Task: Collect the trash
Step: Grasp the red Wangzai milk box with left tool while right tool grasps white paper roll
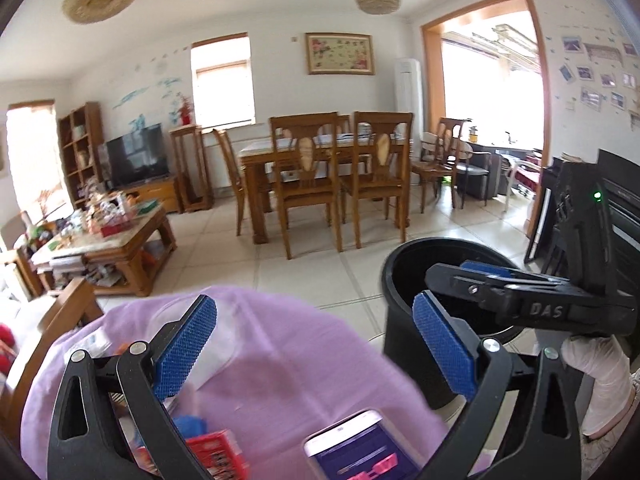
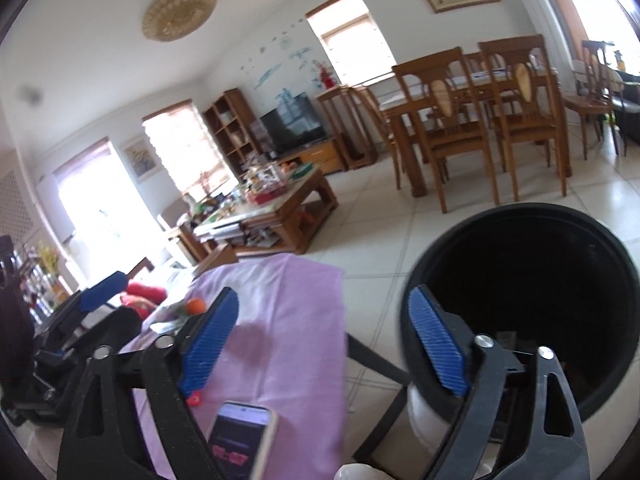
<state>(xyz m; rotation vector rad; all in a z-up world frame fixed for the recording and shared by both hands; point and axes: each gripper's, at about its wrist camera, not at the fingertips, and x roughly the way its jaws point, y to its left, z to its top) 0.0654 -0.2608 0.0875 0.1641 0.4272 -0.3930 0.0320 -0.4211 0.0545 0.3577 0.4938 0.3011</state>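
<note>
We hold both grippers up over the near edge of the surface, which is draped in a purple cloth (image 1: 288,364), and both are spread wide with nothing between their blue pads. Our left gripper (image 1: 316,356) points across the cloth toward the room; our right gripper (image 2: 324,344) straddles the gap between the cloth and the black bin (image 2: 532,304), whose open mouth sits just beside the surface on the tiled floor. We judge the bin stands there so that trash can be dropped straight off the edge, and the right gripper's spot beside its rim fits a drop into it. The inside of the bin is dark; we cannot tell what lies in it. On the cloth we still see likely trash: a red packet (image 1: 218,456) and something blue beside it near the left gripper, and a small orange thing (image 2: 195,306) among clear wrapping at the far end. A phone (image 1: 360,452) with a lit screen lies at the near edge, which we would leave alone. A gloved hand (image 1: 600,384) carries the right gripper.
</note>
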